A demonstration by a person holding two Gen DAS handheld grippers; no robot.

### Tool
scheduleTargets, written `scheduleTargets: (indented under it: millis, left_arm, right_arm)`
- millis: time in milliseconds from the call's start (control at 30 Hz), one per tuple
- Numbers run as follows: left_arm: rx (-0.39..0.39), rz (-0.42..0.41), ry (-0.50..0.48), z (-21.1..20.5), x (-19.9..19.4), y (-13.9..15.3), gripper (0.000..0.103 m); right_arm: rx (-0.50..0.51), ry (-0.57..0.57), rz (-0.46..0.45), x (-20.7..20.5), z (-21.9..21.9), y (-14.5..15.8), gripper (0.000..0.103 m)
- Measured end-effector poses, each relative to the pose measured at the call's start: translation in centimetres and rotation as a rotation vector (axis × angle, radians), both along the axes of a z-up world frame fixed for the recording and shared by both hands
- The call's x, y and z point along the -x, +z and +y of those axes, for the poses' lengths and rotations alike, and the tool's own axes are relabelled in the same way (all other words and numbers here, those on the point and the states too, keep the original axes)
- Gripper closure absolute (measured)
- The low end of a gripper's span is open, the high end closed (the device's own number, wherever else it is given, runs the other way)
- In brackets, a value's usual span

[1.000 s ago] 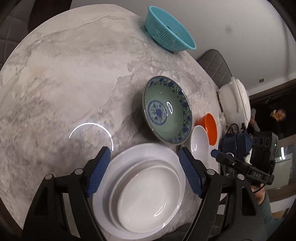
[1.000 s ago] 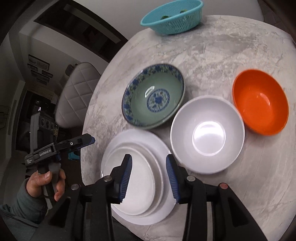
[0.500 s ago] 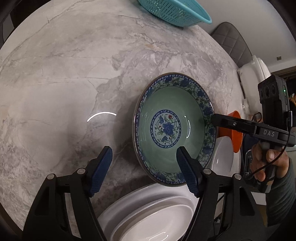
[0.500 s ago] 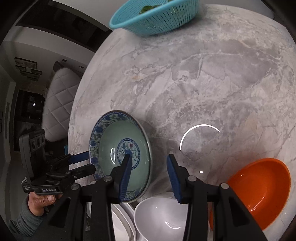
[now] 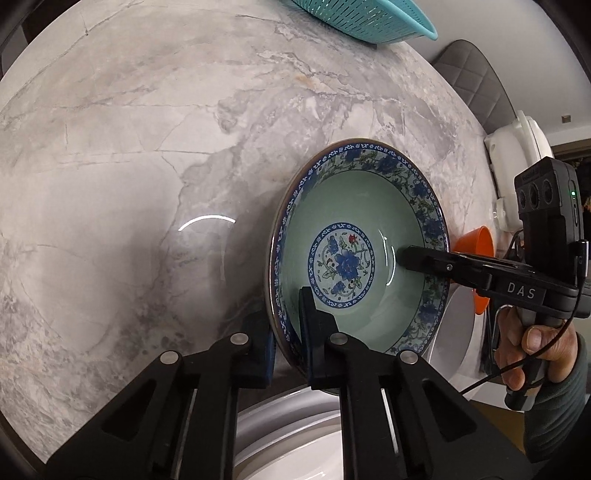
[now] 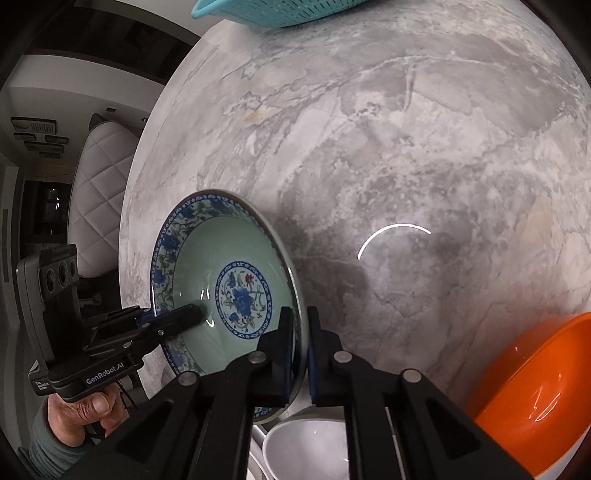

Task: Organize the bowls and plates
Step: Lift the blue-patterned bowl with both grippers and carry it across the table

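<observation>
A blue-and-green patterned bowl (image 5: 354,254) sits on the marble table (image 5: 147,147). My left gripper (image 5: 286,325) is shut on its near-left rim, one finger inside and one outside. My right gripper (image 6: 300,332) is shut on the opposite rim of the same bowl (image 6: 221,280). Each gripper shows in the other's view, with a finger inside the bowl. Stacked white plates (image 5: 295,443) lie just below the left gripper. A white bowl (image 6: 314,446) and an orange bowl (image 6: 535,387) lie by the right gripper.
A teal colander (image 5: 362,18) stands at the table's far edge. A white appliance (image 5: 517,166) sits at the right edge past the orange bowl (image 5: 476,251). Padded chairs (image 6: 99,192) stand around the table.
Both grippers moved forward from the white plates to the patterned bowl and shut on its opposite rims.
</observation>
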State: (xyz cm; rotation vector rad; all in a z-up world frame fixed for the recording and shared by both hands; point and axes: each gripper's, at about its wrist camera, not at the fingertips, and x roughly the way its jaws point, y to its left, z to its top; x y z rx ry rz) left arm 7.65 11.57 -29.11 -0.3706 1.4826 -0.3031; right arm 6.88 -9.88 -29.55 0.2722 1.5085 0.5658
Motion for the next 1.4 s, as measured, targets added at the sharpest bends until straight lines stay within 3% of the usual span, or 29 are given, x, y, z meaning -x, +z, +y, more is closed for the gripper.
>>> scheduleTargets:
  millis: [133, 300, 467, 567, 733, 967, 1200, 1400]
  left_arm:
    - [0.010, -0.025, -0.006, -0.2, 0.0, 2.0, 0.094]
    - [0.037, -0.092, -0.048, -1.8, 0.6, 6.3, 0.094]
    - [0.079, -0.157, -0.144, -5.0, 3.5, 10.5, 0.094]
    - [0.098, -0.170, -0.224, -8.0, 6.1, 11.6, 0.094]
    - [0.137, -0.128, -0.338, -13.1, 11.1, 10.0, 0.094]
    - [0.092, -0.069, -0.485, -19.6, 17.1, 5.6, 0.093]
    - [0.013, -0.063, -0.574, -24.8, 18.5, 1.5, 0.092]
    - [-0.010, -0.029, -0.583, -27.5, 18.1, -1.0, 0.092]
  right_arm:
    - [-0.012, -0.024, -0.022, 0.2, -0.4, 1.3, 0.095]
    - [-0.019, -0.058, -0.085, 1.7, -1.7, 5.1, 0.095]
    - [-0.031, -0.125, -0.153, 5.4, -5.1, 9.6, 0.095]
    - [-0.026, -0.191, -0.188, 9.2, -7.6, 11.4, 0.095]
    - [0.006, -0.334, -0.190, 16.4, -12.3, 11.4, 0.095]
    - [0.028, -0.496, -0.108, 25.2, -17.7, 6.9, 0.095]
    - [0.013, -0.547, -0.050, 27.3, -21.5, 2.3, 0.095]
    - [0.008, -0.529, -0.019, 27.6, -23.3, -0.2, 0.095]
